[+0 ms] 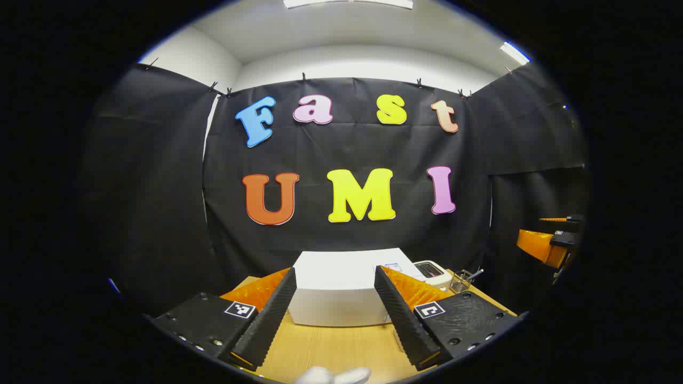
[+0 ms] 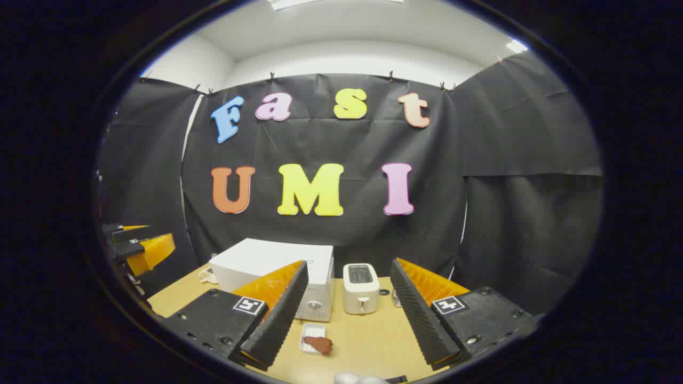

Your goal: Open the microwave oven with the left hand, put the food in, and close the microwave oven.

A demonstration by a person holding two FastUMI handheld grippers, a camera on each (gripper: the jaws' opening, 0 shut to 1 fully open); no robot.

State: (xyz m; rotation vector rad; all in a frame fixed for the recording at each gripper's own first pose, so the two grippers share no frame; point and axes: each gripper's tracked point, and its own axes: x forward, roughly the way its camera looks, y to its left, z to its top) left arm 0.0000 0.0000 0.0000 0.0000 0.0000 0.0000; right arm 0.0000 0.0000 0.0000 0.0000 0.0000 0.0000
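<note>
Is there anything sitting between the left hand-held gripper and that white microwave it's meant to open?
Nothing visible does. In the left gripper view, the left hand-held gripper, jaws open, looks straight at the microwave across bare wooden table. The toaster stands off to one side. The door is shut, as far as the pictures show.

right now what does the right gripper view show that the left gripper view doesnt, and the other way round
Right gripper view: a small white tray on the table in front of the microwave, with a brown piece of food on it, and the microwave's front with its knob.

Left gripper view: a wire holder with utensils beside the toaster, and the microwave seen mostly from above.

Both: the white microwave, door closed, the white toaster, the wooden table, and each gripper's own open fingers: left gripper, right gripper.
</note>
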